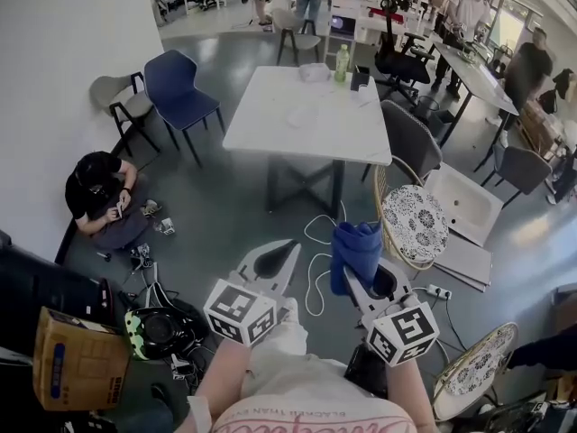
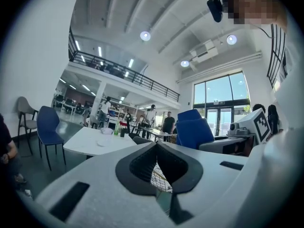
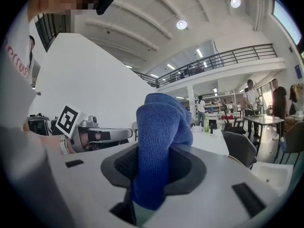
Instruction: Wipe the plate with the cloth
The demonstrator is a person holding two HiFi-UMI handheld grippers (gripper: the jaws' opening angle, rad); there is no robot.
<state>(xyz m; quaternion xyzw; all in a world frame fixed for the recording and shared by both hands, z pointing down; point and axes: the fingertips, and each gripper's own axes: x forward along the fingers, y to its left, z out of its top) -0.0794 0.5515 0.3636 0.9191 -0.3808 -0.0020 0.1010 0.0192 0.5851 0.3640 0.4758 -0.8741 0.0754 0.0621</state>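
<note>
A thick blue cloth (image 1: 356, 249) stands up out of my right gripper (image 1: 358, 276), whose jaws are shut on its lower part; in the right gripper view the cloth (image 3: 159, 127) fills the gap and hides the pads. My left gripper (image 1: 288, 249) is beside it on the left, shut with nothing held (image 2: 156, 148). A round black-and-white patterned plate (image 1: 415, 222) lies on a wicker chair ahead and right of the cloth, apart from both grippers. Both grippers hang in mid air above the floor.
A white table (image 1: 306, 115) with a bottle and small items stands ahead, with a blue chair (image 1: 180, 88) and a grey chair (image 1: 410, 138) around it. A person (image 1: 99, 197) sits on the floor at left. Cables (image 1: 320, 269) lie below. A second patterned disc (image 1: 475, 368) is at lower right.
</note>
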